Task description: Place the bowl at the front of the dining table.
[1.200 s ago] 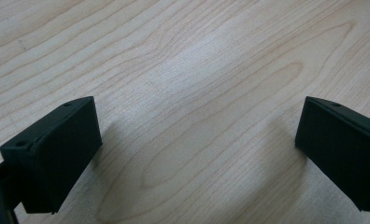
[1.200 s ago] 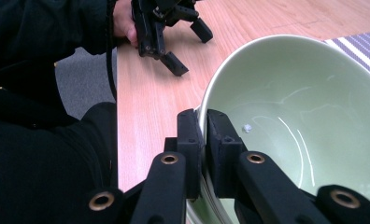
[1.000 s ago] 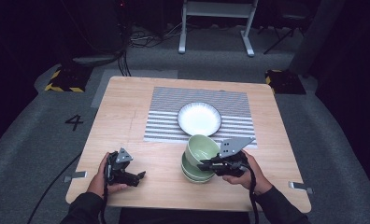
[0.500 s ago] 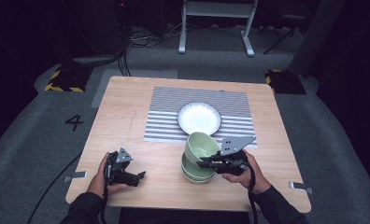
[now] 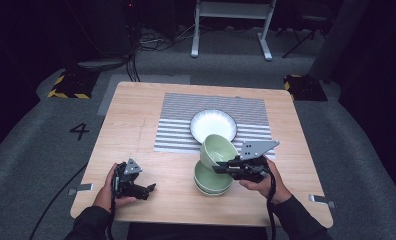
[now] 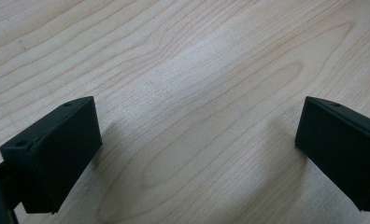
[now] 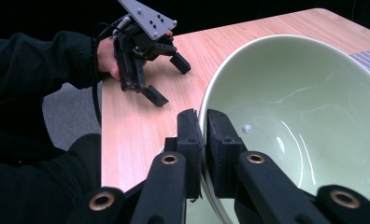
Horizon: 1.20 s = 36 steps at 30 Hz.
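1. Surface (image 5: 136,120): pale wood, with a striped mat (image 5: 176,120) carrying a white plate (image 5: 211,122); grey floor (image 5: 46,150), dark room.
2. Your right gripper (image 5: 218,168) fingers pinch the bowl (image 5: 217,148) rim, tilted above stacked bowls (image 5: 211,182).
3. Your left gripper (image 5: 148,190) fingers are spread, empty.

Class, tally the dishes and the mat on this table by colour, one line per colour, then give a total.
Green bowls: 3, one lifted, a stack of two on the table
White plate: 1
Striped mat: 1
Total: 5
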Available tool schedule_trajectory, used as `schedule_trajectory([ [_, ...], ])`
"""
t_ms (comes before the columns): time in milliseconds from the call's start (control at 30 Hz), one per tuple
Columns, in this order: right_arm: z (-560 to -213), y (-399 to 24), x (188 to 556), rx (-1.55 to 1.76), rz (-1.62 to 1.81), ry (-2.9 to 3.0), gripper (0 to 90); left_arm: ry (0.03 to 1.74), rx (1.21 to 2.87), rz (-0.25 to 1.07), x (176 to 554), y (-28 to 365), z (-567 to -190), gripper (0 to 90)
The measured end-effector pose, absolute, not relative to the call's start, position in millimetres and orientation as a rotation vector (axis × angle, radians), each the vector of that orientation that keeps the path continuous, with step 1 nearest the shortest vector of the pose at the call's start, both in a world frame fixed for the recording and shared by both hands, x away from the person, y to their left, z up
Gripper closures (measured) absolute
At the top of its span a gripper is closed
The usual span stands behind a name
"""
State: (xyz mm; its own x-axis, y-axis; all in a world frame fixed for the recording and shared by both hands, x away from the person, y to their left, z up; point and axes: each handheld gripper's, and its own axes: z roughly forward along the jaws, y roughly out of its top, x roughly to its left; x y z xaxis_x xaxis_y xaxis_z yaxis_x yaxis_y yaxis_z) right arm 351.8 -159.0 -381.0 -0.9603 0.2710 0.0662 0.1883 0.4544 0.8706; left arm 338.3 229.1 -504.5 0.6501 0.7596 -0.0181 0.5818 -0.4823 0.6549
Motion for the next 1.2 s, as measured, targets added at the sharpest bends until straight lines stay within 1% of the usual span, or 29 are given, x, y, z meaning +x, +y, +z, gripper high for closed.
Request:
schedule_trajectory([
  [467,-376,-158,367,0.465,1.556,2.574,84.8,1.037,2.235,0.361,338,229,-504,0.3],
  [1200,-380,-155,425,0.631,1.477,2.526,84.8,1.037,2.235,0.364,339,229,-504,0.3],
])
